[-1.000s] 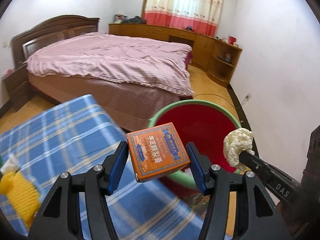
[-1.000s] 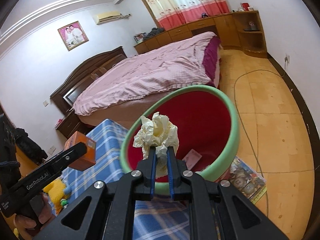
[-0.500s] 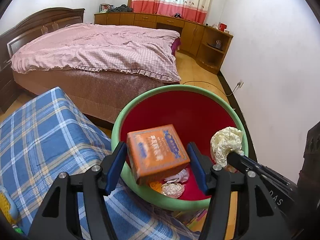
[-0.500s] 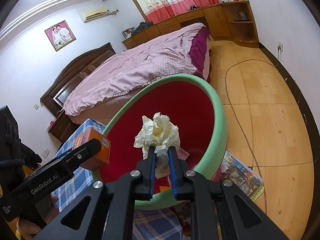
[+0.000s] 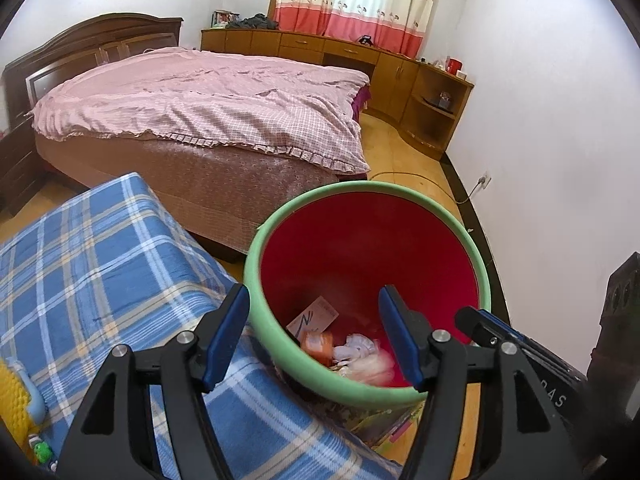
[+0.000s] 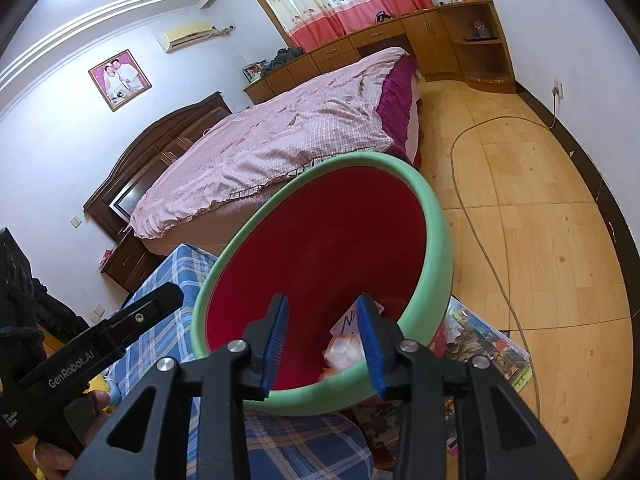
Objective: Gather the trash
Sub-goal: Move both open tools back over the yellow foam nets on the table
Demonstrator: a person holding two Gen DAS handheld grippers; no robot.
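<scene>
A bin with a red inside and a green rim [image 5: 478, 252] stands on the floor beside a blue plaid surface. My left gripper [image 5: 314, 300] hangs over its near rim, jaws opening, nothing between them. On the bin's bottom lie an orange box [image 5: 318, 342], a crumpled white tissue [image 5: 360, 350] and a small card [image 5: 314, 316]. My right gripper [image 6: 323, 304] also points into the bin [image 6: 436, 232], jaws opening and empty. Blurred trash [image 6: 344, 354] shows just past its fingertips. Each gripper appears in the other's view: the right gripper [image 5: 500, 332], the left gripper [image 6: 132, 320].
The blue plaid cloth [image 5: 100, 280] covers a surface at the left, with a yellow toy [image 5: 16, 400] on it. A bed [image 5: 200, 100] stands behind. A magazine [image 6: 488, 344] lies under the bin, a cable [image 6: 472, 200] crosses the wooden floor, and a white wall closes the right.
The orange box has dropped out of my left gripper and the crumpled tissue out of my right; both now lie in the bin. Both grippers' jaws have widened and moved closer over the bin.
</scene>
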